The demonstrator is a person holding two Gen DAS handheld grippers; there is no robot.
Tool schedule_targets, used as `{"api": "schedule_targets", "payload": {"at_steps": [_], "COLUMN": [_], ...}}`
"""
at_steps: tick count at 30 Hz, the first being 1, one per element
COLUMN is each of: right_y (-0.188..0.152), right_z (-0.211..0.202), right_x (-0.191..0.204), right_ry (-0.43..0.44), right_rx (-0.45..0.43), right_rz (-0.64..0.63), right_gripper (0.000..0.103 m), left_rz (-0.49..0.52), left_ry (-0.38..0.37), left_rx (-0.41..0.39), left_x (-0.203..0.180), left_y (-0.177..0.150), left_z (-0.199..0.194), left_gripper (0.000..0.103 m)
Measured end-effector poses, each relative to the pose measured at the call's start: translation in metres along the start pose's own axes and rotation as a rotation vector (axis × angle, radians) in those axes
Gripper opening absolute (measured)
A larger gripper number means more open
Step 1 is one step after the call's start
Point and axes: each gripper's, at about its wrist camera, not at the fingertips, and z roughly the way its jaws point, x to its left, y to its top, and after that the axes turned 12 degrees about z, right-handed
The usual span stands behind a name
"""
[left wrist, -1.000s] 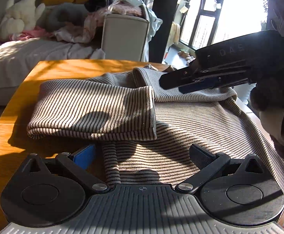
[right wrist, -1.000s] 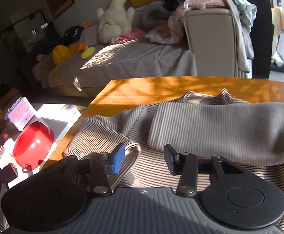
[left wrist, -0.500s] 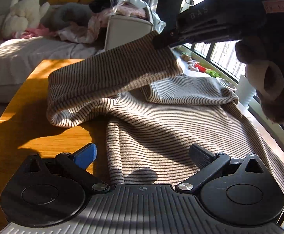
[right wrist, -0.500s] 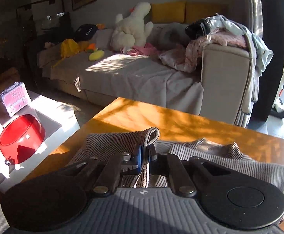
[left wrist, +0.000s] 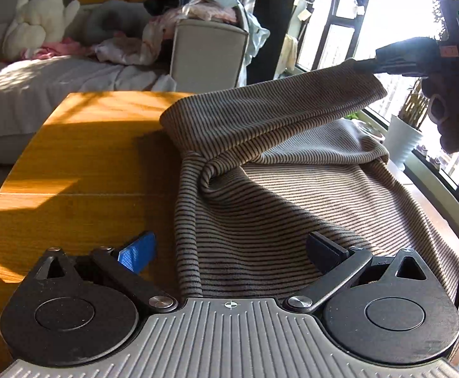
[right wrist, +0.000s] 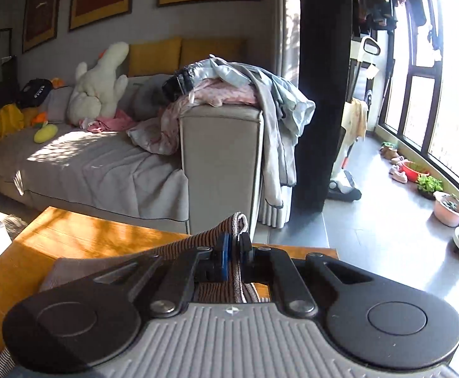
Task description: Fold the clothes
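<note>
A brown-and-tan striped sweater (left wrist: 292, 195) lies on the wooden table (left wrist: 81, 170). My right gripper (right wrist: 233, 250) is shut on the cuff of its sleeve (right wrist: 238, 220). In the left wrist view that gripper (left wrist: 364, 63) holds the sleeve (left wrist: 261, 116) raised at the upper right, stretched across the sweater's body. My left gripper (left wrist: 229, 249) is open and empty, low over the sweater's near left edge, its fingers either side of the cloth.
A grey sofa (right wrist: 103, 163) with a white plush toy (right wrist: 98, 85) and a heap of clothes (right wrist: 229, 85) stands beyond the table's far edge. Windows and plant pots (right wrist: 450, 211) are at the right. Bare table lies left of the sweater.
My right gripper closed on the sleeve cuff, lifted it off the table and carried it up and to the right. The left gripper has stayed open in place.
</note>
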Motion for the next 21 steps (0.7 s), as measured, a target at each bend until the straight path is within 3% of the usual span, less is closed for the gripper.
{"api": "schedule_targets", "payload": {"at_steps": [5, 8, 9, 13, 14, 15, 16, 21], "right_y": [-0.019, -0.028, -0.032, -0.056, -0.063, -0.068, -0.071, -0.059], "right_z": [0.007, 0.01, 0.012, 0.031, 0.033, 0.032, 0.027, -0.011], "right_x": [-0.014, -0.016, -0.017, -0.027, -0.03, -0.031, -0.03, -0.046], "right_ry": [0.011, 0.011, 0.007, -0.022, -0.018, -0.011, 0.0, 0.077], "right_rx": [0.044, 0.069, 0.076, 0.154, 0.166, 0.159, 0.133, 0.012], "right_rz": [0.034, 0.031, 0.029, 0.05, 0.056, 0.053, 0.041, 0.171], "right_gripper": [0.008, 0.028, 0.039, 0.047, 0.043, 0.019, 0.011, 0.008], "left_rz": [0.022, 0.037, 0.041, 0.068, 0.074, 0.082, 0.093, 0.113], "left_ry": [-0.008, -0.016, -0.023, -0.022, -0.021, -0.021, -0.021, -0.001], "left_rx": [0.013, 0.008, 0.005, -0.006, -0.008, -0.009, -0.011, -0.063], "left_x": [-0.002, -0.006, -0.007, -0.015, -0.017, -0.02, -0.022, -0.026], "left_y": [0.008, 0.017, 0.021, 0.034, 0.037, 0.04, 0.044, 0.066], "left_z": [0.005, 0.007, 0.008, 0.013, 0.015, 0.018, 0.02, 0.03], "left_gripper": [0.103, 0.103, 0.103, 0.103, 0.103, 0.103, 0.103, 0.103]}}
